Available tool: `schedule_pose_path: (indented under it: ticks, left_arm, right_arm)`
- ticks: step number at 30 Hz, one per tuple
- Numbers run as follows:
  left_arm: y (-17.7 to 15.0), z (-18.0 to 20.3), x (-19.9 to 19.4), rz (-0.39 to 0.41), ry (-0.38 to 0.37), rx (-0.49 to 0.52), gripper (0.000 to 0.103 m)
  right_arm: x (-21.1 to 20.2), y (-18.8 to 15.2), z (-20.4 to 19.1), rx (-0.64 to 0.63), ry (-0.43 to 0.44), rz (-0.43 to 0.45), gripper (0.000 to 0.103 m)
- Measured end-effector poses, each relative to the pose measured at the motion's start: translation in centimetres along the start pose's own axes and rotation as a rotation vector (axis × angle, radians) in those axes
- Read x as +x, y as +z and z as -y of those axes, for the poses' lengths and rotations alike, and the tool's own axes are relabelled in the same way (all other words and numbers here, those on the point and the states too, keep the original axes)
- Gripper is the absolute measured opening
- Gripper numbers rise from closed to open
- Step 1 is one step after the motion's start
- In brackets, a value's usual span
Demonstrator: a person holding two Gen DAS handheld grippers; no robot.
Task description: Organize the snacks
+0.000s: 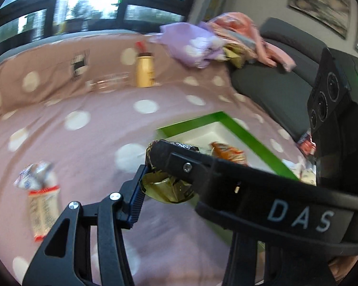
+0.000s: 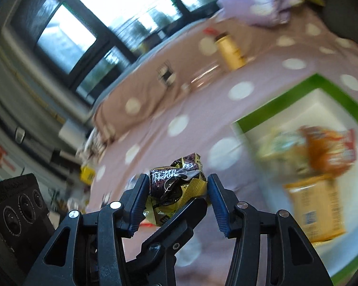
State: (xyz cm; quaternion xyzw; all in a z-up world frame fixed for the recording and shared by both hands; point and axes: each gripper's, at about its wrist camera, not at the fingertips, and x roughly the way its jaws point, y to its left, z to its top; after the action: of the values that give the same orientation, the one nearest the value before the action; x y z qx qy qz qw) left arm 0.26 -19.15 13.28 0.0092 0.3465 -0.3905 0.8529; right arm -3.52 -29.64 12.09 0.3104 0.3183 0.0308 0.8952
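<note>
A crumpled gold-and-black snack packet (image 2: 169, 181) hangs above the pink dotted cloth, with my right gripper (image 2: 177, 187) shut on it, both blue pads against its sides. In the left wrist view the same packet (image 1: 164, 190) touches the left pad of my left gripper (image 1: 171, 186). That gripper's other finger is hidden behind the right gripper's black finger (image 1: 176, 162), which crosses the view. One finger of the left gripper (image 2: 179, 221) lies under the packet. A green-rimmed white tray (image 1: 241, 131) (image 2: 274, 104) sits just right of the packet and holds an orange packet (image 2: 329, 147) and a yellow one (image 2: 315, 209).
A white-and-red packet (image 1: 40, 197) lies on the cloth to the left. A yellow bottle (image 1: 144, 71) stands at the back beside a clear glass item (image 1: 107, 83). A purple bag (image 1: 191, 45) and pink clothes rest on a dark sofa (image 1: 269, 85) behind the tray.
</note>
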Motion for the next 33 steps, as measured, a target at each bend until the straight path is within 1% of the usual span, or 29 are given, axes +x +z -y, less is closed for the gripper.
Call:
schedule_pose_path:
  ticks: [5, 8, 13, 18, 21, 24, 27, 28, 29, 30, 31, 32, 33]
  left_arm:
    - [1.1, 2.7, 2.7, -0.034, -0.073, 0.061, 0.049]
    - [1.2, 3.7, 4.1, -0.063, -0.105, 0.07, 0.049]
    - [1.3, 4.7, 6.3, -0.126, -0.159, 0.057, 0.049]
    - [0.9, 5.4, 7.7, -0.175, -0.172, 0.046, 0.049]
    - [0.7, 5.2, 8.3, -0.204, -0.184, 0.018, 0.049]
    - [0.5, 5.2, 8.4, -0.214, -0.199, 0.003, 0.05]
    - [0.6, 5.0, 7.8, -0.195, -0.198, -0.003, 0.053]
    - [0.7, 4.9, 7.6, -0.192, -0.197, -0.005, 0.056]
    - [0.8, 4.7, 7.3, -0.184, -0.199, -0.009, 0.062]
    - [0.9, 4.5, 6.9, -0.174, -0.202, -0.013, 0.065]
    - [1.0, 4.2, 6.5, -0.164, -0.204, -0.018, 0.073]
    - [1.2, 3.7, 5.8, -0.151, -0.204, -0.026, 0.077]
    - [1.3, 3.4, 5.4, -0.141, -0.2, -0.033, 0.078]
  right_arm:
    - [-2.3, 1.3, 3.7, 0.089, -0.048, 0.067, 0.054]
    - [-2.9, 1.6, 5.3, 0.128, -0.074, 0.078, 0.054]
    - [-3.5, 1.6, 8.1, 0.205, -0.094, 0.07, 0.054]
    - [-3.1, 1.6, 10.0, 0.27, -0.113, 0.045, 0.054]
    - [-2.8, 1.5, 10.6, 0.294, -0.133, 0.032, 0.054]
    - [-2.7, 1.4, 11.1, 0.321, -0.145, 0.03, 0.054]
    - [-3.1, 1.4, 11.1, 0.316, -0.153, 0.044, 0.054]
    - [-3.2, 1.5, 11.0, 0.313, -0.157, 0.051, 0.054]
    - [-3.5, 1.5, 10.8, 0.308, -0.164, 0.064, 0.055]
    - [-3.6, 1.5, 10.7, 0.305, -0.17, 0.072, 0.057]
    - [-3.7, 1.6, 10.6, 0.301, -0.176, 0.078, 0.062]
    - [-3.8, 1.6, 10.5, 0.298, -0.18, 0.085, 0.066]
    - [-3.9, 1.6, 10.4, 0.296, -0.18, 0.092, 0.067]
